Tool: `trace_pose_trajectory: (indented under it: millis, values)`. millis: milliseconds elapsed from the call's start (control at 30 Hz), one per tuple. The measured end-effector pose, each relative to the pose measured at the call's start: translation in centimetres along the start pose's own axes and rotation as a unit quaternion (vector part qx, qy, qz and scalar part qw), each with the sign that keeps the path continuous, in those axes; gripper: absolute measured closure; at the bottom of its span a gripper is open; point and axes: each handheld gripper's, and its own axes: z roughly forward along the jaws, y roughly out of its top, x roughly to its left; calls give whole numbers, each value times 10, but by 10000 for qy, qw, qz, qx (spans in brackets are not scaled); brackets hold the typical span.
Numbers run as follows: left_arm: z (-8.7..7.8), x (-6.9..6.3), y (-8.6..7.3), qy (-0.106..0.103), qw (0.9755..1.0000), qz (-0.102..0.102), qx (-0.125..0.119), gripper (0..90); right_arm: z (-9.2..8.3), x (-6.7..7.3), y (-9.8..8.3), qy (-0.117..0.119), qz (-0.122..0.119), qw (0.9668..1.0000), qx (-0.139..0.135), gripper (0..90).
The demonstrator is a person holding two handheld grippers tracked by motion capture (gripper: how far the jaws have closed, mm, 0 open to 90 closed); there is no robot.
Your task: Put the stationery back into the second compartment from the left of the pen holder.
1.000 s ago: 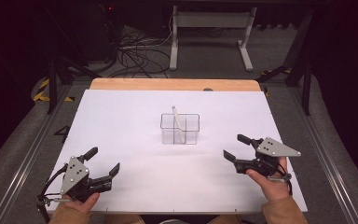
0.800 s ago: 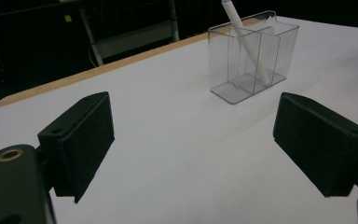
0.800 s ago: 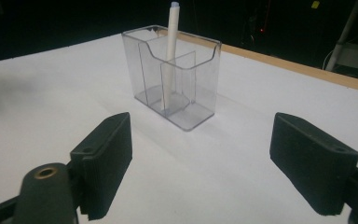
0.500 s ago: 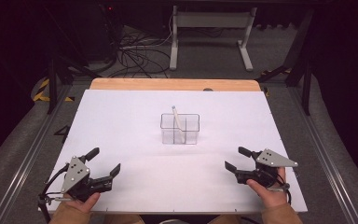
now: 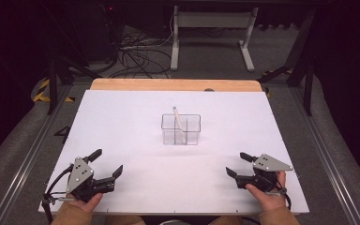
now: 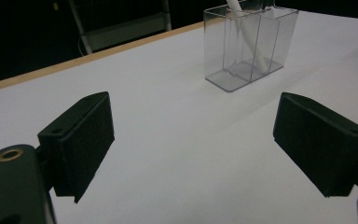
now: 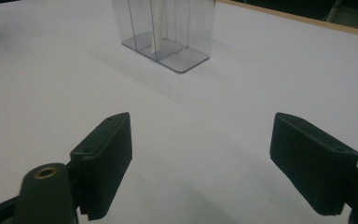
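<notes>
White sheet: a matte white sheet [image 5: 136, 122] covers nearly the whole table [image 5: 173, 85]; only a strip of pale wood shows at the far edge, well beyond both tongs.
Room: dark all round, with grey floor, a tangle of black cables [image 5: 136, 51] on the floor beyond the table and the white legs of a metal stand [image 5: 211, 33] behind them; black-and-yellow tape [image 5: 42, 89] lies on the floor off to the far left of the left tongs.
Left tongs: the left gripper [image 5: 107, 163] sits low over the sheet near the near-left corner, held in the person's left hand [image 5: 82, 202]; its jaws stand wide apart with nothing between them, and the left gripper view shows bare sheet between the two black pads [image 6: 81, 140].
Right tongs: the right gripper [image 5: 239, 165] sits near the near-right corner in the right hand [image 5: 265, 194], a grey three-cornered plate on top; its jaws are likewise spread wide and empty, pads [image 7: 107, 156] clear of the sheet's only object.
Clear holder: a transparent box with compartments [image 5: 181, 129] stands upright mid-table, ahead of both tongs and roughly midway between them, well apart from each.
White stick: a slim white stick [image 5: 178, 123] leans inside the holder, its top above the rim; which compartment cannot be told.
Writing: no lettering can be read on the holder, the sheet or the tongs.
Edges and room: the near edge runs just behind both hands; the sheet's side edges lie just outside each gripper; open white sheet stretches between the tongs and from them to the holder.
</notes>
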Motion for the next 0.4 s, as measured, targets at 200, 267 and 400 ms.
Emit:
trace_pose_trajectory:
  millis: [200,267,400]
  values:
    - [1,3,-1,74,10000,-7,26,133,-4,-3,-1,-13,97,9997,-218,211]
    - [1,3,-2,136,9999,84,29,134,-5,-3,0,-17,100,9995,-286,205]
    - [1,5,-3,177,9997,141,120,134,-7,-5,1,-63,113,9991,-397,204]
